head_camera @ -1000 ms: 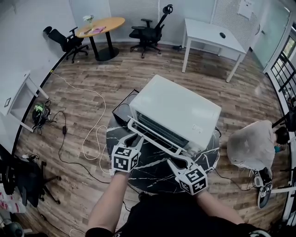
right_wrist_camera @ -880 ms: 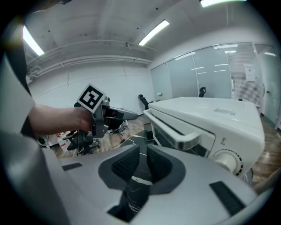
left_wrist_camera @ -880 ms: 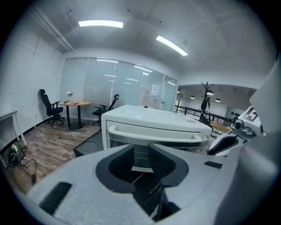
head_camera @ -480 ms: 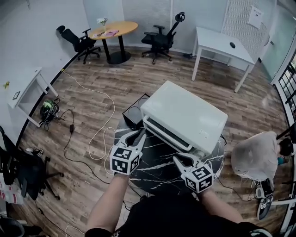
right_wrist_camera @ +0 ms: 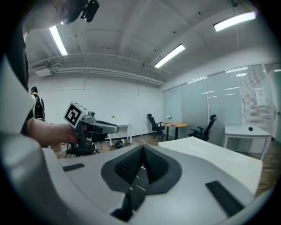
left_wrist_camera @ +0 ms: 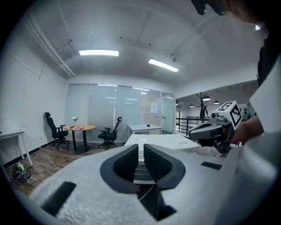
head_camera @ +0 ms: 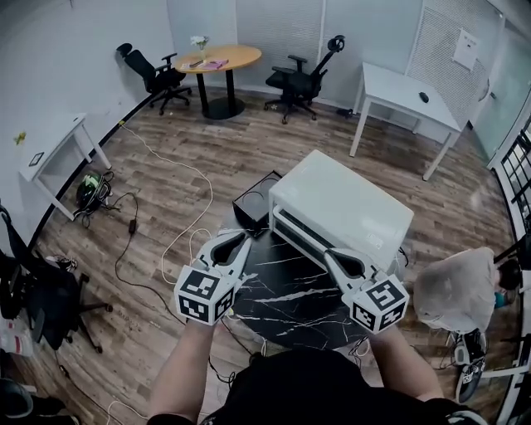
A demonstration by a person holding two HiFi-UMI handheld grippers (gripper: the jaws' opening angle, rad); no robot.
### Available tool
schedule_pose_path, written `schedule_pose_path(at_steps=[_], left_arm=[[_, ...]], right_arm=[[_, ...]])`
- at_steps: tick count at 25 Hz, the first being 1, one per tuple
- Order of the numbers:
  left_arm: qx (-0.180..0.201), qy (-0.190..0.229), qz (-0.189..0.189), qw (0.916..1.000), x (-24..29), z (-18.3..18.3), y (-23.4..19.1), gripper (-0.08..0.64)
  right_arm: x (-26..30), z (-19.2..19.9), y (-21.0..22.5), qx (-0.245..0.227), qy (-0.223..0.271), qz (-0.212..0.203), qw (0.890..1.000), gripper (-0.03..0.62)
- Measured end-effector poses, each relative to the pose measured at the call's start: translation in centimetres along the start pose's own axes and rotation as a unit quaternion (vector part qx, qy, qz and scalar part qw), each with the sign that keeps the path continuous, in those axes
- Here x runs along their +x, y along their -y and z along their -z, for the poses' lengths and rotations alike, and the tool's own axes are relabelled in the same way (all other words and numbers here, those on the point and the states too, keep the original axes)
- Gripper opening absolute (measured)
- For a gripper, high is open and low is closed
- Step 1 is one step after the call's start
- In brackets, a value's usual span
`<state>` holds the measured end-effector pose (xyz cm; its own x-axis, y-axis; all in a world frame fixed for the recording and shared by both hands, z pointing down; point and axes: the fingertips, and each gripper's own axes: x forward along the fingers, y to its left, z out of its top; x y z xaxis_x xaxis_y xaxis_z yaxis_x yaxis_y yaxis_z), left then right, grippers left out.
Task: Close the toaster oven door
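**Office interior, viewed from above and from low level.** The floor is brown wood plank, crossed by a loose white cable. The far wall is glazed partition with pale vertical blinds. In front of it stands a round wooden table carrying a vase of flowers and a pink book. A black office chair is at the table's left and a second office chair at its right. Further right is a white rectangular desk. A small white desk stands against the plain left wall, and a dark railing runs along the right edge. The white ceiling has long strip lights, which are lit.
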<state>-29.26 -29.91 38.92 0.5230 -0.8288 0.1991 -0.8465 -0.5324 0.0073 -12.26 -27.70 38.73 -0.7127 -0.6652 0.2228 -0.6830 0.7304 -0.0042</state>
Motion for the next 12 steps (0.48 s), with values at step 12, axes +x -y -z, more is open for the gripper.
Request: schedule_pose_path(at_steps=[12], left_arm=[[0.001, 0.054, -0.007, 0.9985, -4.9, -2.4, 2.1, 0.001]], right_arm=[[-2.5, -4.5, -3.1, -0.013, 0.053, -0.053, 0.997, 0.005]])
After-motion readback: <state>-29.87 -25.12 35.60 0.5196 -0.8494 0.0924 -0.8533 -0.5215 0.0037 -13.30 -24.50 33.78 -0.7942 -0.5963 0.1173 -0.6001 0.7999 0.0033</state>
